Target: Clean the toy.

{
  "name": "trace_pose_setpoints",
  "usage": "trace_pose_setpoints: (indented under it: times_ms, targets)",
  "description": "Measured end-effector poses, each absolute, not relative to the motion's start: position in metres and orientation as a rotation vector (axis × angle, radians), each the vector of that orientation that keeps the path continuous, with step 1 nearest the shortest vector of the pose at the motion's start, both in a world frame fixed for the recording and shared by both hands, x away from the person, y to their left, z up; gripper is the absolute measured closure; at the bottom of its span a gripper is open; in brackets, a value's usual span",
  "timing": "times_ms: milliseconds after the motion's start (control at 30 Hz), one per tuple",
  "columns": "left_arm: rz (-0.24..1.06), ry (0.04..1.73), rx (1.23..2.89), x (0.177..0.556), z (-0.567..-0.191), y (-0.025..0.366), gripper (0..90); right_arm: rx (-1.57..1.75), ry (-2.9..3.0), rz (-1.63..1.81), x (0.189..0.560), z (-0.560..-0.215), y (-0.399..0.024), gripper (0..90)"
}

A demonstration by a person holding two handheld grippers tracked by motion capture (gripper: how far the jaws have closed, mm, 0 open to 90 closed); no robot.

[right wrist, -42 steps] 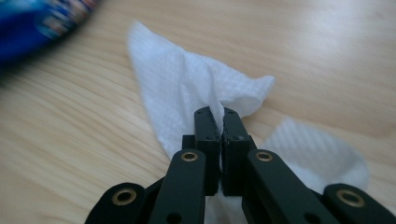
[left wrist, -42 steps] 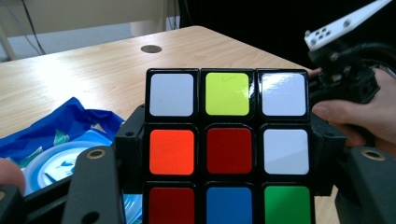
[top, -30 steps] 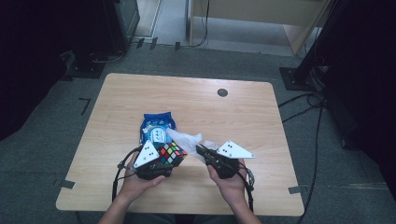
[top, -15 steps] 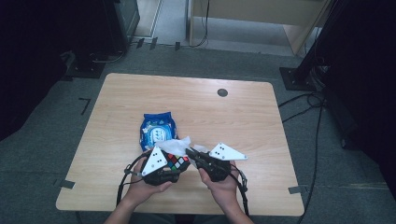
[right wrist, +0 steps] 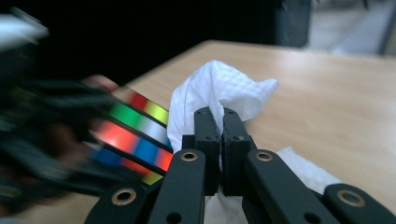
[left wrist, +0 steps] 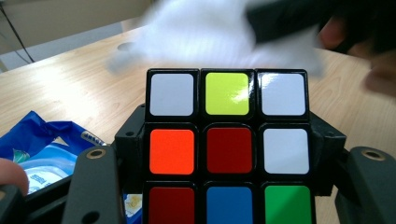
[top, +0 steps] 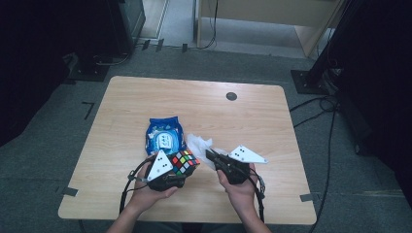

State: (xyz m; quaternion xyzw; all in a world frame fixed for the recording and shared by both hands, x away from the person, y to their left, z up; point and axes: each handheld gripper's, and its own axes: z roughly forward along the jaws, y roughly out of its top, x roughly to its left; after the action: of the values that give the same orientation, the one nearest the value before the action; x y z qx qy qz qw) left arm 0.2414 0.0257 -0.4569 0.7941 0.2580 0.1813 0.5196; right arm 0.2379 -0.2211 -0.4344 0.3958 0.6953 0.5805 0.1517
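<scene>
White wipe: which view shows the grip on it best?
Right gripper view: the right gripper has its jaws shut on the white wipe, sharp and close. The left gripper view shows the wipe blurred behind the cube; the high view shows it small.

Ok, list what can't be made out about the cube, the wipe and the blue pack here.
- Cube: left gripper view shows one face; its bottom row is cut by the frame edge. In the right gripper view it is blurred.
- Wipe: blurred in the left gripper view.
- Blue pack: print too small in the high view.
</scene>
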Motion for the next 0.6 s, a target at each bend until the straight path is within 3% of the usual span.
trace_pose_setpoints:
  times_ms: [167,600]
  targets:
    - [0.433,0.600,1.909,0.238,-0.456,0.020,34.0,1.009,2.029,1.786,0.223,-0.419,-0.203,88.7]
    - [0.419,0.581,1.856,0.234,-0.447,0.023,34.0,1.119,2.040,1.591,0.237,-0.452,-0.206,88.7]
